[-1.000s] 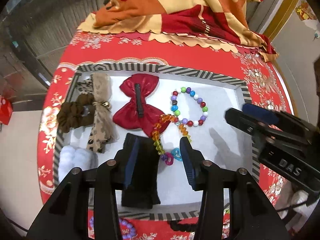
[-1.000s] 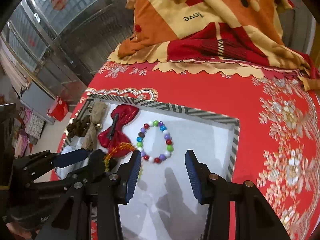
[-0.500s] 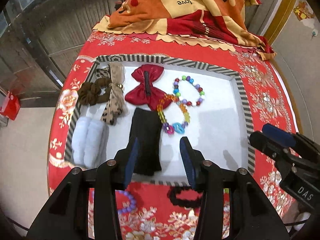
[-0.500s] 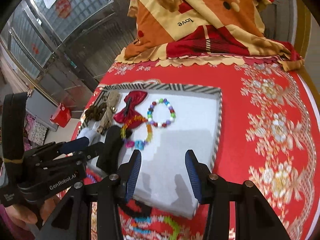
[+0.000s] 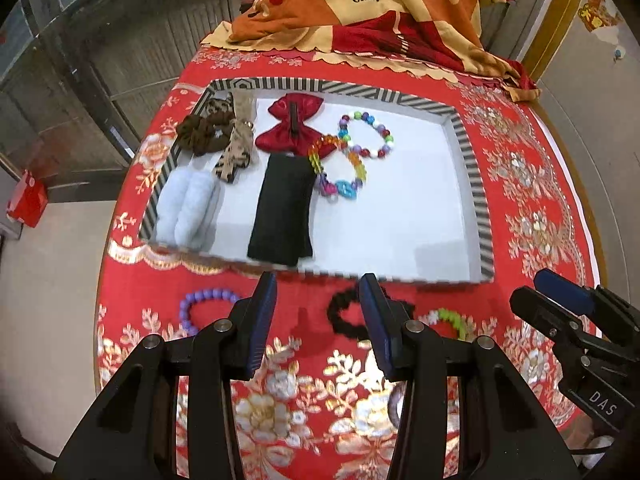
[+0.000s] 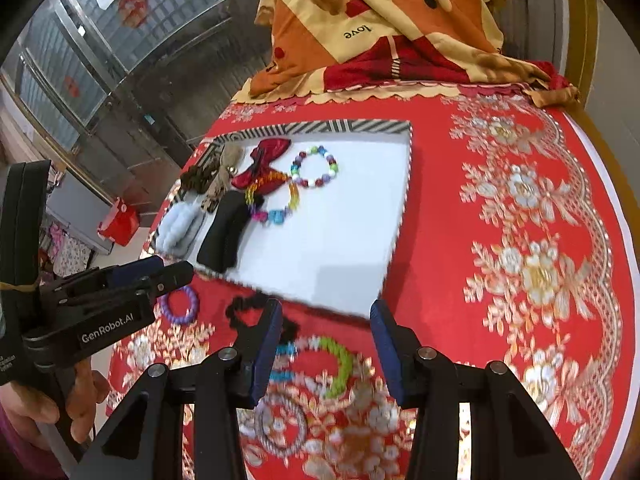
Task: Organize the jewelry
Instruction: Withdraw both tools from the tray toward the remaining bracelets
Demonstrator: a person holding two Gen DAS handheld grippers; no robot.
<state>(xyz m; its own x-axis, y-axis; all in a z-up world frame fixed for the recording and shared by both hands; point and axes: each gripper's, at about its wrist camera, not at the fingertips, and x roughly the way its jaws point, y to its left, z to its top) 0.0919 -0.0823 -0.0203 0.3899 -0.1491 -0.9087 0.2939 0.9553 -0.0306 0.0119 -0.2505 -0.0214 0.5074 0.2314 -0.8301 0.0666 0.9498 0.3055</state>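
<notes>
A striped-rim white tray holds a red bow, a bead bracelet, a rainbow chain bracelet, a black cloth piece, a brown scrunchie, a leopard ribbon and a pale fluffy piece. On the red cloth in front of the tray lie a purple bead bracelet, a black scrunchie and a green-blue bracelet. My left gripper is open and empty above the cloth. My right gripper is open and empty over the green-blue bracelet.
A folded orange and red blanket lies at the table's far end. A grey twisted ring lies near the front edge. The round table's edge drops off at the right; a red box sits on the floor at left.
Both grippers have pulled back from over the tray toward the table's front. The loose bracelets and black scrunchie in front of the tray have come into view.
</notes>
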